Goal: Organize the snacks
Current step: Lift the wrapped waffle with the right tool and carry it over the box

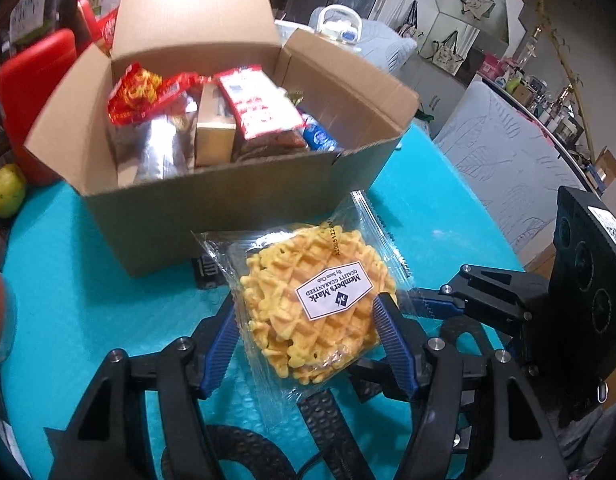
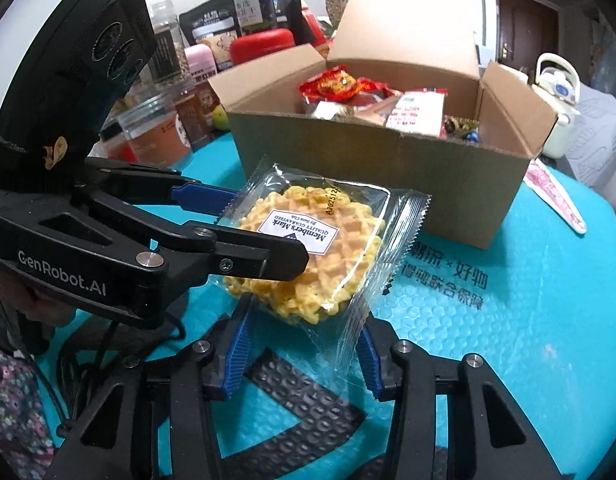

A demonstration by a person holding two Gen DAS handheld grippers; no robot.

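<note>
A clear packet with a yellow waffle (image 1: 308,300) and a white label hangs just above the teal bubble mat, in front of an open cardboard box (image 1: 212,208). My left gripper (image 1: 308,320) is shut on it, with blue pads pressing both sides of the waffle. In the right wrist view the waffle packet (image 2: 308,240) is clamped by the left gripper (image 2: 268,232) from the left. My right gripper (image 2: 304,340) is shut on the packet's near end. The box (image 2: 368,160) holds several snack packs, mostly red.
Jars and a red container (image 2: 264,42) crowd the table behind and left of the box. A pink-white packet (image 2: 556,200) lies right of the box. A white kettle (image 2: 556,92) stands far right. A green fruit (image 1: 6,190) sits at the left.
</note>
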